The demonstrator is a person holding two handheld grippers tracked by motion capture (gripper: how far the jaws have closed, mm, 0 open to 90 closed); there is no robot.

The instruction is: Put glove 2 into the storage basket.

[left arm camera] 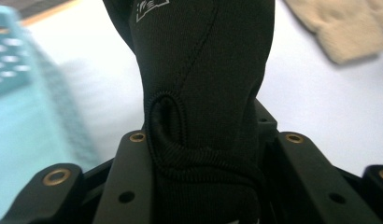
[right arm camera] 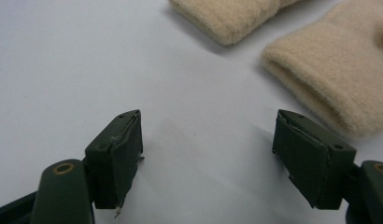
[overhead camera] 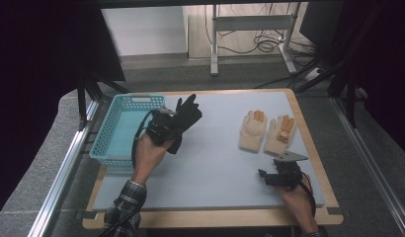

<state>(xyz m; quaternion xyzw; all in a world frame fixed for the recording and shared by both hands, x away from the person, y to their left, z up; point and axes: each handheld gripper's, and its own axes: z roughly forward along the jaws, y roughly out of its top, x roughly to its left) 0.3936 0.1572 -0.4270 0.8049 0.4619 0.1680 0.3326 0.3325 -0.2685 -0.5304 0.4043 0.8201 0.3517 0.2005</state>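
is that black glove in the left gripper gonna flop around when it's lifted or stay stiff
Probably fairly springy: the black glove stands up from the left gripper rather than drooping. Its smooth, stitched fabric looks like neoprene, so likely light and slightly slick. The jaws pinch its cuff, so it should hold, though the fingers may sway.

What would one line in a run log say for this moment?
left gripper: shut on black glove, beside teal basket | right gripper: jaws open, empty, near two beige gloves

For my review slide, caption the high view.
Left gripper lifts a black glove beside the basket; right gripper waits open.
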